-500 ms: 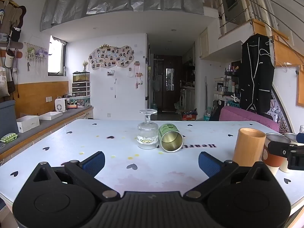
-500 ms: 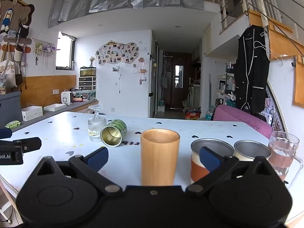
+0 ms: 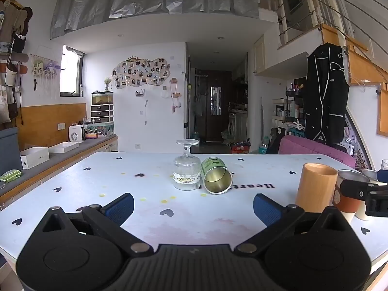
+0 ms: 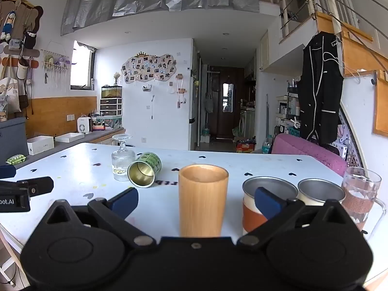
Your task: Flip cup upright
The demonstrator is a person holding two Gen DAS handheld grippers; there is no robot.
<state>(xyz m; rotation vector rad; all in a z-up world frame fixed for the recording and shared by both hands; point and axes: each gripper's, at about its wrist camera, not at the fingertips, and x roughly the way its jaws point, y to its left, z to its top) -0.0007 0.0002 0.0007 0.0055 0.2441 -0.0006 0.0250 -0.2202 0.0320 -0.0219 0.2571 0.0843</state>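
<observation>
Green tin cup [image 3: 216,176] lying on its side mid-surface [image 3: 101,169], open mouth toward the camera, just beside an upside-down stemmed glass [image 3: 186,169]. Left gripper [image 3: 193,205] low over the near edge, jaws spread, empty. Right gripper [image 4: 197,200] likewise spread, framing an upright wooden cup [image 4: 203,200].

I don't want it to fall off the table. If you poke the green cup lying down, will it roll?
Probably. The green cup is round and lies on its side. The glass right beside it might stop it on that side. It looks like thin, empty metal, so likely light.
</observation>
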